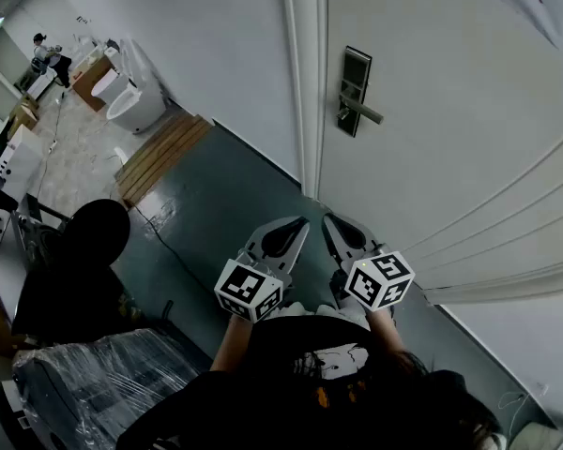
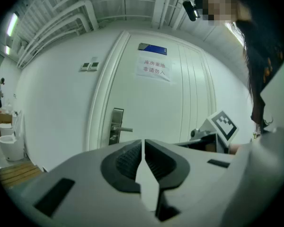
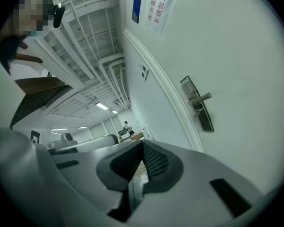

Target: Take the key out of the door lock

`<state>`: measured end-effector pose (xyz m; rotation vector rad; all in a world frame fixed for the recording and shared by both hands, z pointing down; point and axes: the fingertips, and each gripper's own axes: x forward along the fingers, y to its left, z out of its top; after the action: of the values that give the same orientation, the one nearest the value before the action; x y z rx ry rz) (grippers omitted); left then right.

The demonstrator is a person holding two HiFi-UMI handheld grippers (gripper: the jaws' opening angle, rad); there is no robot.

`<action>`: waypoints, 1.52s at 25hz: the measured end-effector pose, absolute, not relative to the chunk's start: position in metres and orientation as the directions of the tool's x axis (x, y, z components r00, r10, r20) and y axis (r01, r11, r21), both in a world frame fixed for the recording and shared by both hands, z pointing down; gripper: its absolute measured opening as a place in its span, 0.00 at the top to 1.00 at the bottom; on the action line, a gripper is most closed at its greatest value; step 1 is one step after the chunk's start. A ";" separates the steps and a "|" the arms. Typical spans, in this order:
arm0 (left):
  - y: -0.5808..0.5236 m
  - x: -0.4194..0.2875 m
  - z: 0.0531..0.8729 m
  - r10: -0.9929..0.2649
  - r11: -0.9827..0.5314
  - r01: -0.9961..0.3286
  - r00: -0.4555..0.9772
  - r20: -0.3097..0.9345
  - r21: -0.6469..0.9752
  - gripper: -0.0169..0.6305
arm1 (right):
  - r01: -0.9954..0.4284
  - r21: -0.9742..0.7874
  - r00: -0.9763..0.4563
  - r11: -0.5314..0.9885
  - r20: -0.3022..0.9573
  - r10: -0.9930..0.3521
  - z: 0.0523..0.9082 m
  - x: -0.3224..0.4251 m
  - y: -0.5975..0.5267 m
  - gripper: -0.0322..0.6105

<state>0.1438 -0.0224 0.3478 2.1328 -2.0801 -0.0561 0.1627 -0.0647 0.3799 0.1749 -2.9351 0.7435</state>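
A dark metal lock plate [image 1: 354, 90] with a lever handle [image 1: 364, 113] is mounted on the white door [image 1: 450, 111], well ahead of both grippers. The same lock plate [image 2: 116, 126] appears far off in the left gripper view, and in the right gripper view the lock plate [image 3: 197, 103] is tilted. The key is too small to make out. My left gripper [image 1: 298, 223] and right gripper [image 1: 330, 219] are held side by side, low and close to my body, pointing toward the door. The left gripper [image 2: 143, 143] and the right gripper [image 3: 142, 145] are both shut and hold nothing.
A paper notice [image 2: 154, 69] hangs on the door above the lock. To the left are stacked wooden planks [image 1: 159, 153], white bathroom fixtures [image 1: 131, 92], a dark rounded shape [image 1: 84, 242] and a plastic-wrapped bundle [image 1: 94, 382]. Dark floor [image 1: 216, 214] lies between me and the door.
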 end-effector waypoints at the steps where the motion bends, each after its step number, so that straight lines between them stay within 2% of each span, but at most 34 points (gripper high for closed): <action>1: -0.020 0.141 0.348 -0.996 -0.021 -0.990 0.033 0.085 0.141 0.94 | -0.140 -0.467 -0.987 0.873 0.133 -0.087 0.380 0.159 -0.063 0.95; 10: 0.012 0.115 0.351 -0.997 -0.012 -0.990 0.023 0.078 0.139 0.94 | -0.133 -0.462 -0.990 0.877 0.097 -0.098 0.380 0.133 -0.038 0.94; 25: 0.043 0.058 0.365 -0.993 0.094 -0.979 -0.080 0.085 0.179 0.94 | -0.063 -0.443 -0.992 0.894 0.129 -0.006 0.392 0.068 -0.021 0.94; 38: -0.025 -0.064 0.373 -0.989 0.132 -0.976 -0.116 0.095 0.176 0.94 | -0.042 -0.446 -0.990 0.894 0.136 0.022 0.403 -0.054 -0.097 0.94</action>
<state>-0.0638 -0.0246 0.3725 1.9516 -2.2134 -0.1026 -0.0540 -0.0969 0.4033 0.0155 -2.9225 0.6936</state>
